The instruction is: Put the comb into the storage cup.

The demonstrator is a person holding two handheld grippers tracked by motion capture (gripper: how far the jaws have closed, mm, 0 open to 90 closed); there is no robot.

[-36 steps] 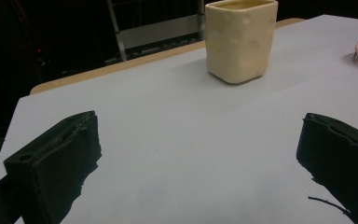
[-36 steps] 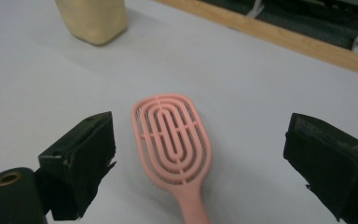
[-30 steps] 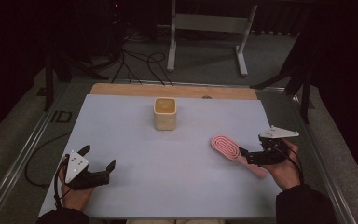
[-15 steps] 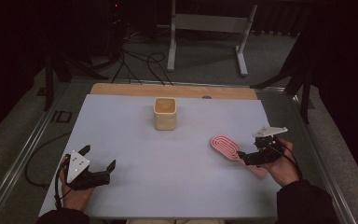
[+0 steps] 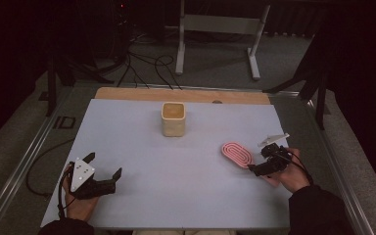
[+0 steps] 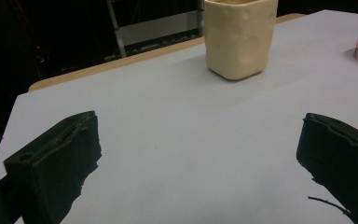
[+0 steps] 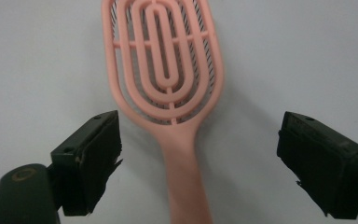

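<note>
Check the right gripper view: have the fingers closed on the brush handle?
No, the right gripper is open, its fingers standing apart from the brush handle.

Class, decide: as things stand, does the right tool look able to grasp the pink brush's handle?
Probably yes. The right tool is open, its jaws either side of the brush handle, with nothing between them but bare table.

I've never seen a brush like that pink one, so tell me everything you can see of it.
The pink hairbrush looks like plastic: an oval, vented head of nested loops joined by thin ribs, dark bristles showing through the gaps, and a plain straight handle. It lies flat on the white table, bristles down, at the person's right, apart from the cream cup. The right gripper hangs over the handle with its jaws wide open on either side, not gripping it.
</note>
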